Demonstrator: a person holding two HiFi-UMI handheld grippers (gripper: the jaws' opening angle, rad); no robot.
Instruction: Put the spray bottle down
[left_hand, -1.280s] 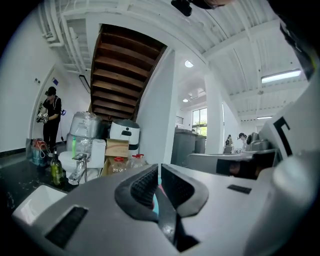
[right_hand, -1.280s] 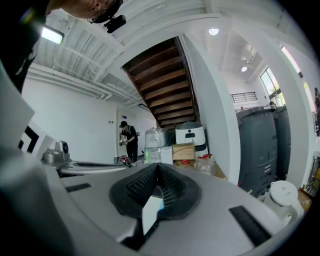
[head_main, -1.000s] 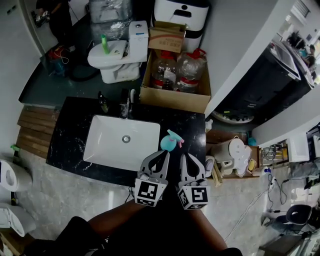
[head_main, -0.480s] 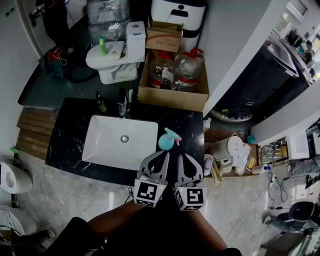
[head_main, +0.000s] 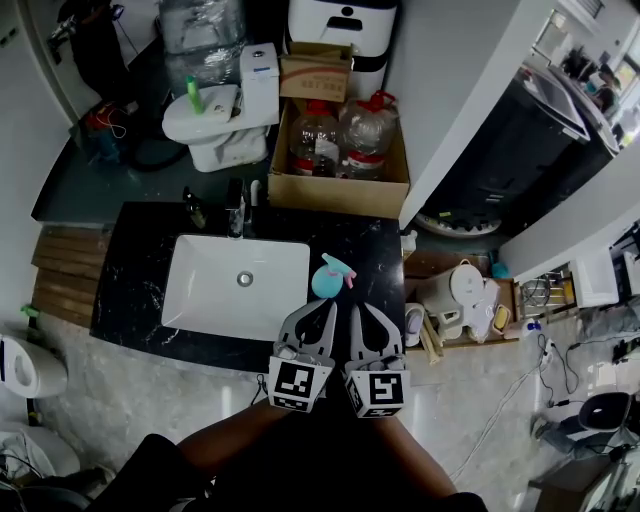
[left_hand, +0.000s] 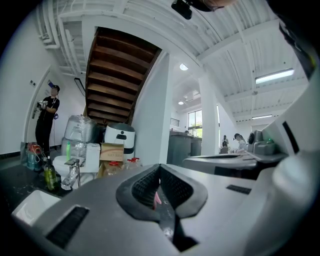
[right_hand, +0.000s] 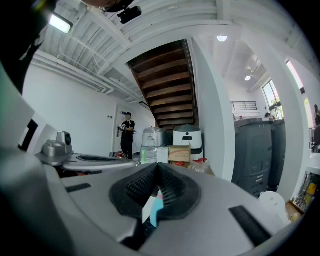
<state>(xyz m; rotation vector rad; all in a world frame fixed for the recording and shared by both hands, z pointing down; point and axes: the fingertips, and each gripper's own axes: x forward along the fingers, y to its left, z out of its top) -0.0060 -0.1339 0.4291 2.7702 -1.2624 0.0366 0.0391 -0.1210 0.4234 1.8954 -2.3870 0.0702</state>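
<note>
Left claw (head_main: 324, 312): grey 2-jaw gripper, jaws pressed together tip to tip, empty, pointing level and away from the body.
Right claw (head_main: 359, 312): matching grey 2-jaw gripper, jaws together, empty, just beside the left one and parallel with it.
Marker cubes: left cube (head_main: 298, 384) and right cube (head_main: 378, 392) sit side by side at the rear ends, close to the torso.
Forearms: left forearm (head_main: 215, 445) and right forearm (head_main: 415, 465) converge toward the cubes.

The table (head_main: 140, 260) is polished black stone with white veining. The sink (head_main: 215, 300) is smooth, glossy white, ceramic by look. The tap (head_main: 235, 212) is bright metal. The spray bottle (head_main: 325, 283) is smooth teal plastic with a pink head. The far box (head_main: 335, 192) is matt brown cardboard. The slats (head_main: 60, 270) at left are bare wood.
</note>
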